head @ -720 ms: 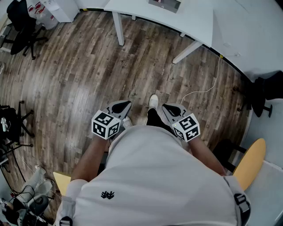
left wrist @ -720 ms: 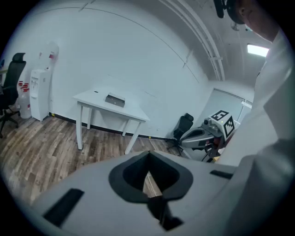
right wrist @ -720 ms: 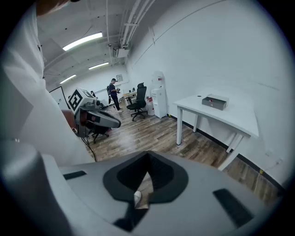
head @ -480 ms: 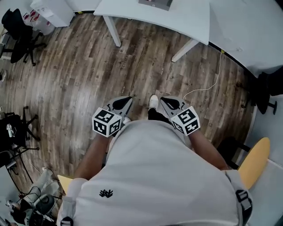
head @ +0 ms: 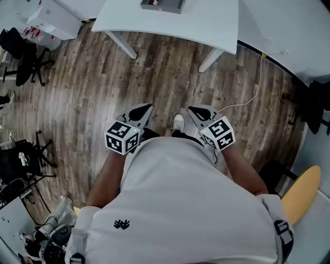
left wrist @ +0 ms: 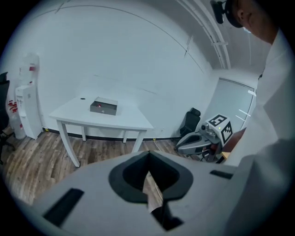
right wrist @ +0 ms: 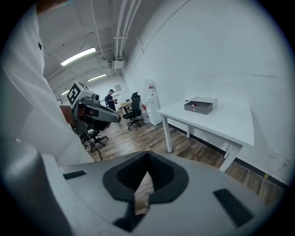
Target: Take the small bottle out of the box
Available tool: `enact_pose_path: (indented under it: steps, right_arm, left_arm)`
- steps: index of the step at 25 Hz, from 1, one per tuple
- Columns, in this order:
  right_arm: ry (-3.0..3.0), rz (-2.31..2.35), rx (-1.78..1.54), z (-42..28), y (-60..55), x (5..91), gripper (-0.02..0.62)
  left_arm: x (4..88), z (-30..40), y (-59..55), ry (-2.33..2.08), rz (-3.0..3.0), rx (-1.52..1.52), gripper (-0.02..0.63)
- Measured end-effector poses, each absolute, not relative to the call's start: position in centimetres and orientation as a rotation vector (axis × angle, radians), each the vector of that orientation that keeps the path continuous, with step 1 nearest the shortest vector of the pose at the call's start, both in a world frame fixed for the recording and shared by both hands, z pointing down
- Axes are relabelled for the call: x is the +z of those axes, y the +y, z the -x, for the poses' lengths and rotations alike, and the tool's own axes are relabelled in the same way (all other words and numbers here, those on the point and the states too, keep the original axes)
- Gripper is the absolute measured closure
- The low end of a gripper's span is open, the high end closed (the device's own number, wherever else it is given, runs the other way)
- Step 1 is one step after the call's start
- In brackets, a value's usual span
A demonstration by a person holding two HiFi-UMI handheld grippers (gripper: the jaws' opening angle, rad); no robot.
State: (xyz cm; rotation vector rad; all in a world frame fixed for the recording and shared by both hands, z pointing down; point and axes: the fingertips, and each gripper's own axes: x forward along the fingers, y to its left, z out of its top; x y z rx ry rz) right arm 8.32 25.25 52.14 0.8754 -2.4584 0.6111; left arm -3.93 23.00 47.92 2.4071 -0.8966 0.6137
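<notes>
A grey open box [head: 162,4] stands on a white table [head: 206,23] at the top of the head view, far from both grippers. It also shows in the left gripper view, where the box [left wrist: 103,106] has a small red spot in it, and in the right gripper view as the box [right wrist: 200,105]. No bottle can be made out. My left gripper [head: 140,112] and right gripper [head: 198,112] are held side by side in front of the person's body, above the wooden floor. Both are shut with nothing in them.
Black office chairs [head: 23,56] stand at the left and a yellow chair [head: 301,193] at the right. A white cable [head: 252,98] lies on the floor near the table leg [head: 210,61]. A water dispenser [left wrist: 25,101] stands by the wall.
The table and its box have come further into the head view, as the person has stepped towards them. Both grippers keep their place before the body, still shut.
</notes>
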Motion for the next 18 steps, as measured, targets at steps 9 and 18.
enact_pose_path:
  steps: [9,18]
  right_arm:
    - [-2.461,-0.923,0.665,-7.9,19.4,52.4,0.588]
    - [-2.382,-1.08,0.665,-7.2,11.1,51.0,0.586]
  left_arm:
    - [48.3,3.7,16.9,-0.858,-2.413,0.6,0.6]
    - [49.1,4.6,5.5,-0.781,-2.488,0.555,0.598]
